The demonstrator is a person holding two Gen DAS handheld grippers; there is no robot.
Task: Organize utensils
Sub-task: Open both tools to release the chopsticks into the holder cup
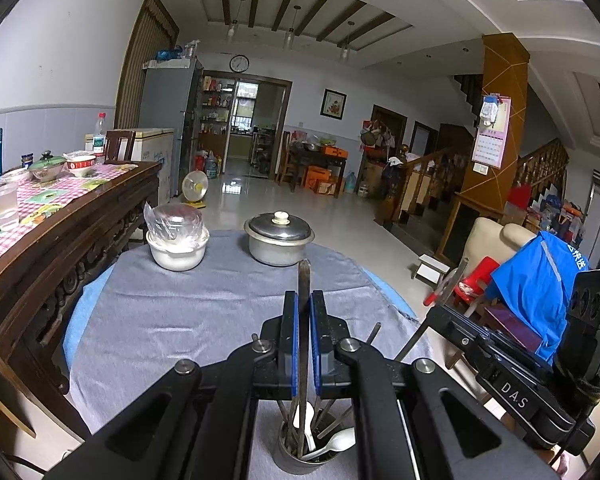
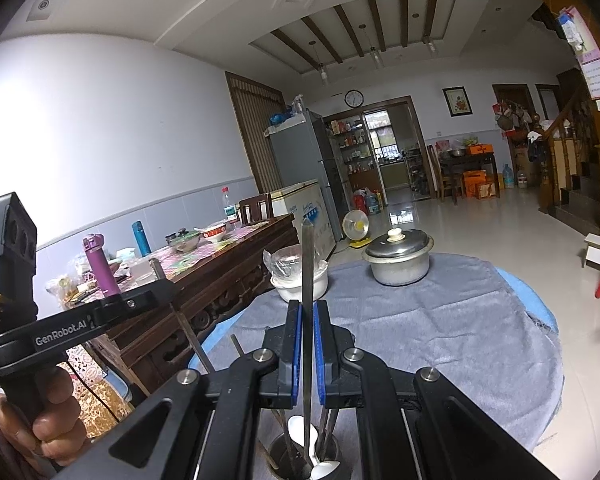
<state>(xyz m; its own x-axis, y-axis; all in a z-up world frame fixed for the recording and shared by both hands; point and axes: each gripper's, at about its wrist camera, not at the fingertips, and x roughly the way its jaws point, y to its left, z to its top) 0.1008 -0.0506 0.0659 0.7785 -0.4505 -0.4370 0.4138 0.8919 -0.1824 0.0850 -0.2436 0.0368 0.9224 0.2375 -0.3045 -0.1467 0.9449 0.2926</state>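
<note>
My left gripper [image 1: 303, 300] is shut on a dark chopstick [image 1: 303, 280] that stands upright between its blue pads, its lower end in a metal utensil cup [image 1: 300, 458]. The cup holds several chopsticks and white plastic spoons [image 1: 332, 446]. My right gripper [image 2: 307, 308] is shut on a grey metal chopstick [image 2: 307, 264], also upright, its lower end in the same cup [image 2: 288, 458]. The left gripper's body [image 2: 80, 328] shows at the left of the right wrist view, and the right gripper's body [image 1: 512, 376] at the right of the left wrist view.
The cup stands on a round table with a grey cloth [image 1: 204, 320]. At its far side are a white bowl with plastic wrap [image 1: 177, 240] and a lidded metal pot [image 1: 279, 238]. A dark wooden sideboard [image 1: 60, 248] with dishes stands at the left.
</note>
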